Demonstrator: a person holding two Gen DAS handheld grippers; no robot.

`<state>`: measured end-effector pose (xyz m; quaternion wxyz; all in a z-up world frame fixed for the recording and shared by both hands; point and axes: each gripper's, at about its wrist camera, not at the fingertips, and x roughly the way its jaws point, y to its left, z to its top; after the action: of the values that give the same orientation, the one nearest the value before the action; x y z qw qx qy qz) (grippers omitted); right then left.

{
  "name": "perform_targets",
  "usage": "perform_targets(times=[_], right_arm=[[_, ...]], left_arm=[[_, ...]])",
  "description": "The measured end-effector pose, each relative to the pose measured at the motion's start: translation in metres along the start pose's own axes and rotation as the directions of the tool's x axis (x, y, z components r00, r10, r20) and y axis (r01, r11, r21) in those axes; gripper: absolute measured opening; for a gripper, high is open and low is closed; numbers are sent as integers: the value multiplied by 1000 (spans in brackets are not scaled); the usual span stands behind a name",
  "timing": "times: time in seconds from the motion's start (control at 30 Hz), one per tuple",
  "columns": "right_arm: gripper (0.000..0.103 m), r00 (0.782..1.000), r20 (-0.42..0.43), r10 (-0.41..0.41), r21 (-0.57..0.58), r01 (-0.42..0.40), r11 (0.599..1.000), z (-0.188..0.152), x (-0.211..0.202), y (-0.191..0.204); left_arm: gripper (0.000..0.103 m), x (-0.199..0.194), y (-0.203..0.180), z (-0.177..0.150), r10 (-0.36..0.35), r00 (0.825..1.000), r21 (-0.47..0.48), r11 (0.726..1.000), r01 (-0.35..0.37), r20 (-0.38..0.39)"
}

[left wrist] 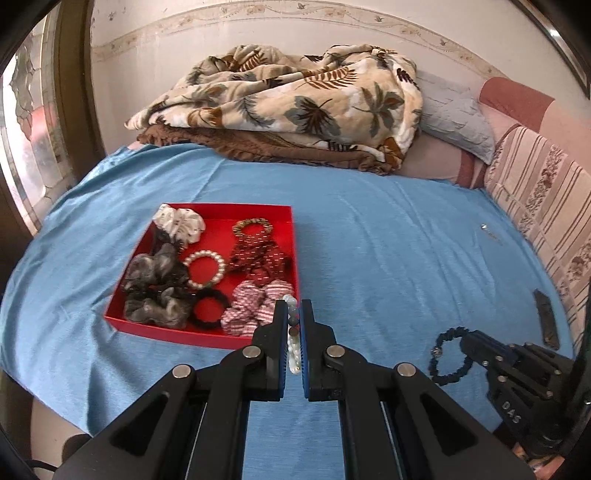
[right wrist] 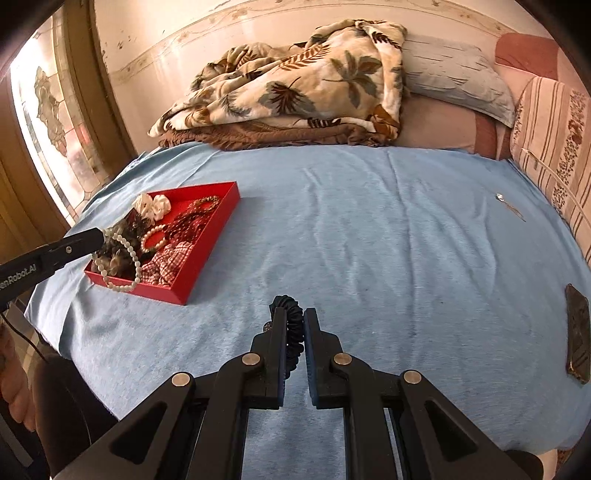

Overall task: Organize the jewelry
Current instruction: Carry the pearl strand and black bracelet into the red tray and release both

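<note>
Pale bead bracelet (left wrist: 293, 332), dark coiled bracelet (right wrist: 293, 328)

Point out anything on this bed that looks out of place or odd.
Two items lie far from the red tray on the blue sheet: a small silver pin-like piece near the striped cushion, and a dark flat rectangular clip at the right edge. Neither gripper is near them.

Bed under smooth blue sheet (left wrist: 388, 258), crumpled leaf-print fleece blanket (left wrist: 295, 99), grey pillow (right wrist: 454, 77), cream wall (left wrist: 147, 22), sunlit stained-glass window (right wrist: 48, 122)
</note>
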<state>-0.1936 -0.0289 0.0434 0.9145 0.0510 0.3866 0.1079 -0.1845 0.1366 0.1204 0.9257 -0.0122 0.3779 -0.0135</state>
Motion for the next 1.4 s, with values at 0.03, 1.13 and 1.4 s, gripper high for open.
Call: perform_targets(times=[0.03,1.13,1.4], right_arm=[[10,1000,-2,0,-4,0,1000,0,0,3],[10,999,-52,11,-39,-13,999,-2,12,30],[10,998,-69,9,-54,-13,998,-2,17,38]], left_arm=[[6,0,0,-1,8,1000,4,1000,-8,2],[6,11,21,-11,26,999,-24,999,-27,-43],[6,16,30,-10,32,998,-31,999,-33,-49]])
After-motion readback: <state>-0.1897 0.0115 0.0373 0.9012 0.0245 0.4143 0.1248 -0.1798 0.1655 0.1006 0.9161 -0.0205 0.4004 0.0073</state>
